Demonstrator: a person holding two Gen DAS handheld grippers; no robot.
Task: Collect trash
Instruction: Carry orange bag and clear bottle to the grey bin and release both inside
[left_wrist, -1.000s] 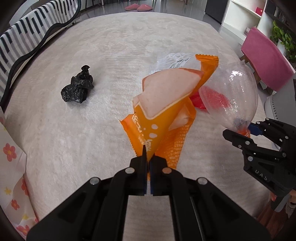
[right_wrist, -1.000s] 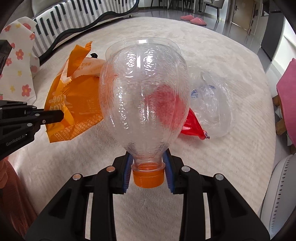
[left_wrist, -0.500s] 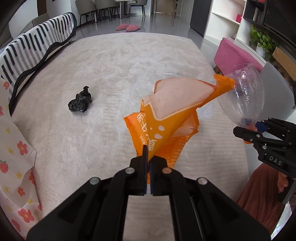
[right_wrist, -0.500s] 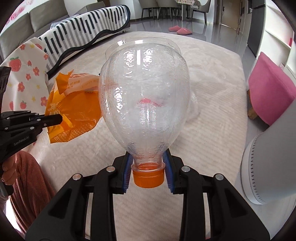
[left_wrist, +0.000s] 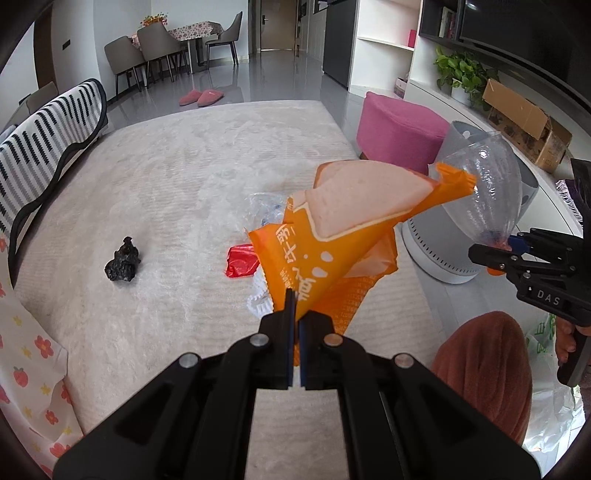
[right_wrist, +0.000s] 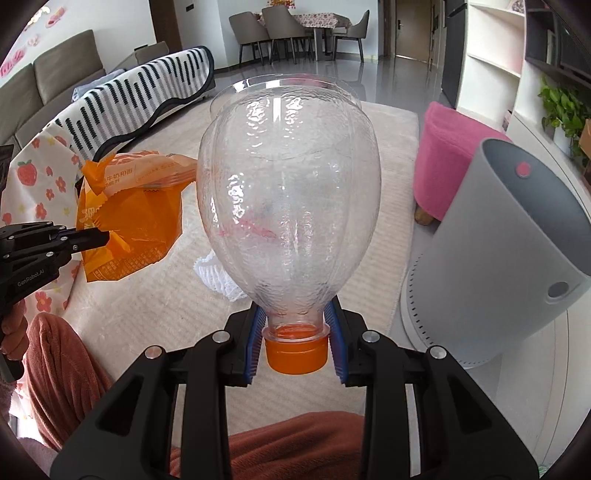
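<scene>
Pale cream carpet (left_wrist: 155, 206) covers the living-room floor, and both claws are held above its near edge.

Nearest in the left wrist view, the left gripper (left_wrist: 294, 317) is closed tightly on the lower corner of a crumpled orange plastic snack wrapper (left_wrist: 332, 240). The wrapper rises from the fingertips up and to the right, hanging in the air above the carpet. In the right wrist view, the right gripper (right_wrist: 295, 332) is clamped on the neck of a clear cut-off plastic bottle top with an orange cap (right_wrist: 290, 206); the cap sits just behind the blue finger pads (right_wrist: 255, 339) and the wide cut end points away from the claw. The same bottle top (left_wrist: 487, 199) shows at the right side of the left wrist view, with the tip of the wrapper touching or overlapping it; I cannot tell which.

Under the wrapper, on the carpet, lies a white foam net sleeve (right_wrist: 218, 273), and just behind it a red plastic wrapper (left_wrist: 242, 262). A little farther is a crumpled clear plastic bag (left_wrist: 264, 206). Toward the left edge of the carpet a small crumpled black plastic bag (left_wrist: 122, 266) lies well apart from the others.

Beyond the right edge of the carpet stands a grey and white bin-shaped device (right_wrist: 509, 243), and behind it a pink round stool (right_wrist: 454, 166).
</scene>
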